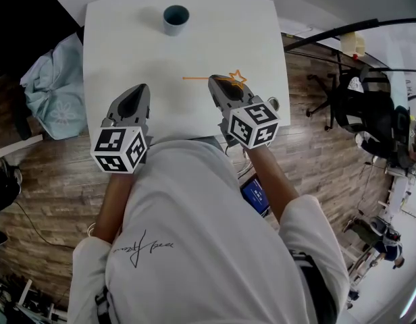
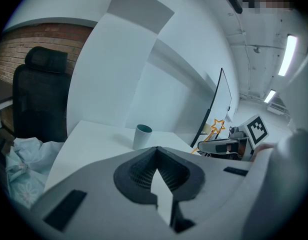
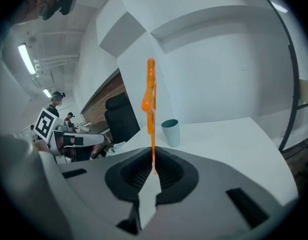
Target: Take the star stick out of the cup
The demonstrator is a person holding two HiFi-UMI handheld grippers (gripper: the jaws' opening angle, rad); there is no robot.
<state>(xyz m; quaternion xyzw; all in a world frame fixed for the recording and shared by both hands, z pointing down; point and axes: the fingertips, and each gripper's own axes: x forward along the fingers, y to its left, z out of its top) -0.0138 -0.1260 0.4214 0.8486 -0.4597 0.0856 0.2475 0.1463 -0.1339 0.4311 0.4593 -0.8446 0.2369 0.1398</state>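
Star stick (image 1: 236,79), orange, clear of the cup, pinched between the right gripper's (image 1: 217,81) jaws over the white table (image 1: 127,52), left gripper (image 1: 139,88) alongside with jaws pressed together on nothing, teal cup (image 1: 175,17) upright near the table's far edge, well apart from both.

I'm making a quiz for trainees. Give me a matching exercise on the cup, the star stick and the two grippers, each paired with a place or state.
1. cup
2. star stick
3. left gripper
4. right gripper

a. shut, holding nothing
b. standing at the far side of the table
c. orange, out of the cup
d. shut on a thin stick

Pairs: 1-b, 2-c, 3-a, 4-d
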